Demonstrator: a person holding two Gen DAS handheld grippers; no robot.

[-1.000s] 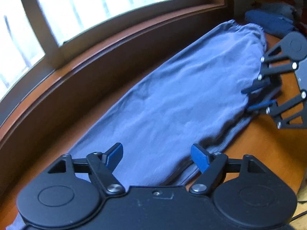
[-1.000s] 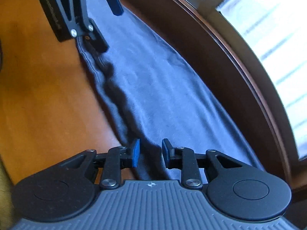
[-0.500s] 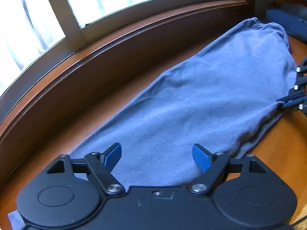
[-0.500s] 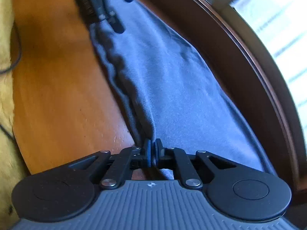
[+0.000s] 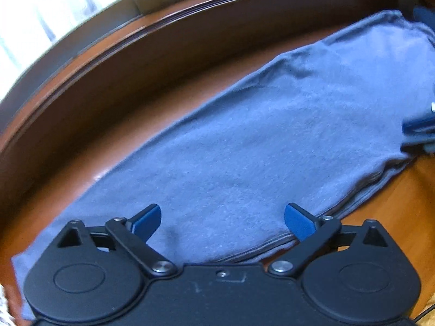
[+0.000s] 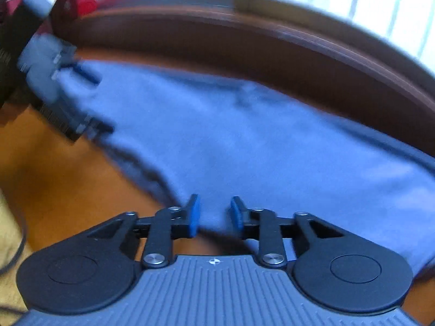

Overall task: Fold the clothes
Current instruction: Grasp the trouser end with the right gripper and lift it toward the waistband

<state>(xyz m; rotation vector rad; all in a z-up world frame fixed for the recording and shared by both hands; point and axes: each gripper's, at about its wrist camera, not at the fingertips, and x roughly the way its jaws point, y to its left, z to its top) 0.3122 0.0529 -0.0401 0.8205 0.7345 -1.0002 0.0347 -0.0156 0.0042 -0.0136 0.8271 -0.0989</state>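
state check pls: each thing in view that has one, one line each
blue garment: lying flat and spread on the wooden table, layered edge along its near side, not lifted
left claw: jaws opening, wide apart over the garment, nothing between the pads
right claw: jaws opening, narrow gap, over the garment's edge, pads not pressing the cloth

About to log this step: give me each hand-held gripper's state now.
Left hand-held gripper: opening wide, nothing held, over the blue garment.
Right hand-held gripper: opening, pads clear of the garment, nothing gripped.
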